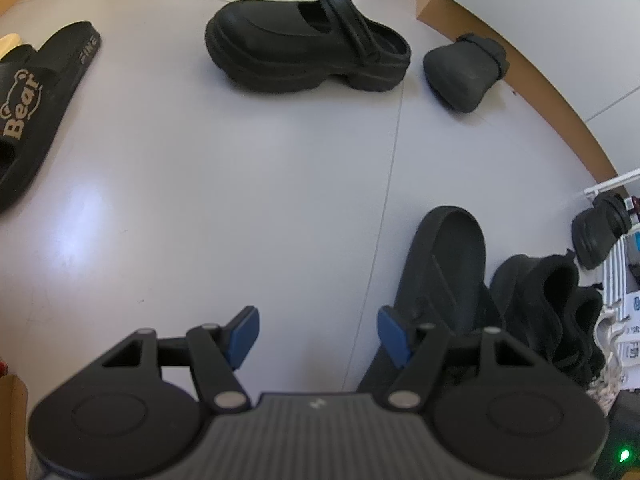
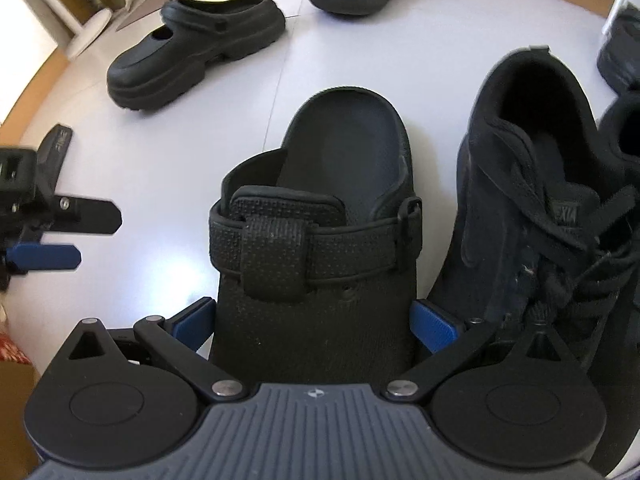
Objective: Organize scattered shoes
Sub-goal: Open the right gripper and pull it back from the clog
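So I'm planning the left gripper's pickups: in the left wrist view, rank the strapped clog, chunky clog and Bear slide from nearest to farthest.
1. Strapped clog, just right of the left gripper.
2. Bear slide, far left.
3. Chunky clog, ahead, top centre.

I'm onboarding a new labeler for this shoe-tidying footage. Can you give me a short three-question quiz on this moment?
1. True or false: the right gripper has its fingers on either side of the black strap clog.
2. Multiple choice: what lies between the fingers of the left gripper? A) a slide sandal B) bare floor C) a laced sneaker
3. Fill in: the word printed in tan on the slide sandal is ____.

Key:
1. True; the blue pads flank the clog's toe end, though contact cannot be confirmed.
2. B; the fingers are spread over the white floor.
3. Bear.
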`<state>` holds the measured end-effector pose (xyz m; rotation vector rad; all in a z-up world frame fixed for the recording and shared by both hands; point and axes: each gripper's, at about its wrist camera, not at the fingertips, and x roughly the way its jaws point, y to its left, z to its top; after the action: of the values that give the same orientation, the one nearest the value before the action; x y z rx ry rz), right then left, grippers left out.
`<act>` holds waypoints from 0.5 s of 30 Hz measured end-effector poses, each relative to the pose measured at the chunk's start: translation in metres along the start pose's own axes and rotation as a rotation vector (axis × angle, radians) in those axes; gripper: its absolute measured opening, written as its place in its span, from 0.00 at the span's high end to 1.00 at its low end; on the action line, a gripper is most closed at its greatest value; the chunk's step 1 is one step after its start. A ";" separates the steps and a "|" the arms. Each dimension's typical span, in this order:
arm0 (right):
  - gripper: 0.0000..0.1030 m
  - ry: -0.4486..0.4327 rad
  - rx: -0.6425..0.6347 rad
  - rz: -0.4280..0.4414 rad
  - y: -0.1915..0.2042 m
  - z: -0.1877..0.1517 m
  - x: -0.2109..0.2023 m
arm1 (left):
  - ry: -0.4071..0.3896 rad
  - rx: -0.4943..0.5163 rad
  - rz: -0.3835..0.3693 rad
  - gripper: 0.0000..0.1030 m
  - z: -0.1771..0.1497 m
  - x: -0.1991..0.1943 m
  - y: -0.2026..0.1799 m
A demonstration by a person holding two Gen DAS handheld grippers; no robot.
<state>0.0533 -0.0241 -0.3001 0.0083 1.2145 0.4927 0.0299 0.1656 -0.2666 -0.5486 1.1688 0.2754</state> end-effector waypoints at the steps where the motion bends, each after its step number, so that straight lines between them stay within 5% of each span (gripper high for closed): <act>1: 0.00 0.001 -0.010 0.004 0.000 0.000 -0.002 | -0.001 0.003 -0.001 0.34 0.001 0.000 0.000; 15: 0.00 -0.021 -0.142 0.094 -0.007 -0.003 -0.051 | -0.037 0.106 0.008 0.32 0.024 -0.013 -0.028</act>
<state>0.0397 -0.0504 -0.2574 -0.0502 1.1597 0.6588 0.0572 0.1564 -0.2404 -0.4442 1.1426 0.2284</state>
